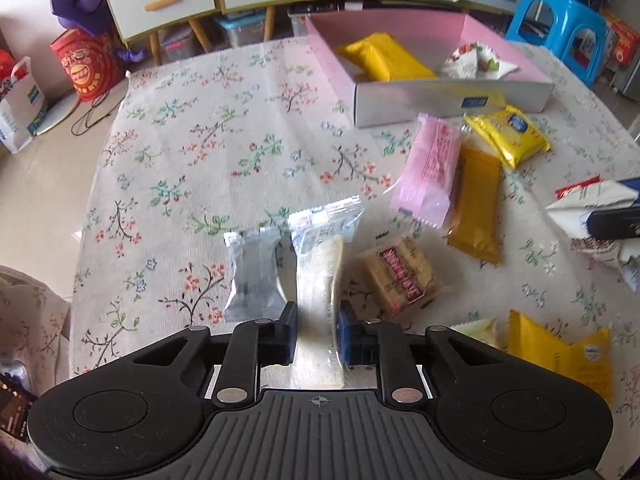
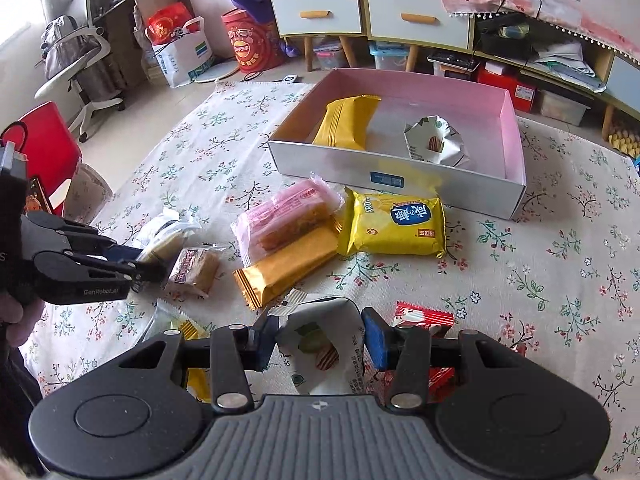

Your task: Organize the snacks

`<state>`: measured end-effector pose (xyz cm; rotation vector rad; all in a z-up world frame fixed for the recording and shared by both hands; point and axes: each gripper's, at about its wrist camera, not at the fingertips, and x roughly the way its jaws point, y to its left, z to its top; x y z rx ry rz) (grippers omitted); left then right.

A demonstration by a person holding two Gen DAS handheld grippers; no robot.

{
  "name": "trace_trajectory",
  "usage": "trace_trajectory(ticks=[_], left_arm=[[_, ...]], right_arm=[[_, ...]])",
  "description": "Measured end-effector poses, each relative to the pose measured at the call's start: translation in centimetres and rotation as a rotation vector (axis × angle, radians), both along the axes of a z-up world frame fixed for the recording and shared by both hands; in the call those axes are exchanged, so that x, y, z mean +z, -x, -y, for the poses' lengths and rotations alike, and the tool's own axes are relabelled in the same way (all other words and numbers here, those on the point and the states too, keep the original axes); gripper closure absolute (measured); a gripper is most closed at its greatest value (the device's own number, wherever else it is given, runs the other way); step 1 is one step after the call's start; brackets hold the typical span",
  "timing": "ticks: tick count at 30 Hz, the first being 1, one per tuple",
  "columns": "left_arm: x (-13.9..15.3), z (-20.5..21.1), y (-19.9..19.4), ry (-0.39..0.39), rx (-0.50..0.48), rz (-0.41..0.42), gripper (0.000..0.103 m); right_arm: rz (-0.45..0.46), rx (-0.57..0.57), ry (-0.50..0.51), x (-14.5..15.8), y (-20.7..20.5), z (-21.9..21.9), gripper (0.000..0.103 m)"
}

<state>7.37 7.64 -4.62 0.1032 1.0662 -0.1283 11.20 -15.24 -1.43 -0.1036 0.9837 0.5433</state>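
Left gripper (image 1: 316, 334) pinched a clear-wrapped biscuit pack (image 1: 320, 264); right gripper (image 2: 320, 344) gripped a white packet (image 2: 324, 344). Bare cloth (image 1: 192, 128) lay open left of the pink-lined box (image 1: 452, 98).

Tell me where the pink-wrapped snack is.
The pink-wrapped snack lies on the tablecloth in front of the box, overlapping the gold bar, left of the yellow packet.

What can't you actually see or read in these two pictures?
- Left wrist view: the clear snack packet is motion-blurred, its print unreadable.
- Right wrist view: the red packet is half hidden behind the right tongs.
- Both views: box label too small to read.
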Motion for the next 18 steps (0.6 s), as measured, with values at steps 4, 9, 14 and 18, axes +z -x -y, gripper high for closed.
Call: trace_trajectory(ticks=[4,9,14,18], left_arm=[[0.7,0.3,0.1,0.005,-0.006,0.026,0.087],[1.9,0.5,0.4,0.018,-0.008,0.068,0.087],[3.3,1.1,0.1,0.041,-0.005,0.110,0.087],[4.1,2.2,-0.8,0.062,-0.004,0.135,0.087]], right_arm=[[0.007,-0.004,0.002,0.1,0.1,0.1,0.068],[0.019,-0.019,-0.005,0.6,-0.1,0.3,0.068],[0.031,-0.056,-0.037,1.4,-0.8,1.4,0.068],[0.030,-0.102,-0.071,2.0,-2.0,2.5,0.068]])
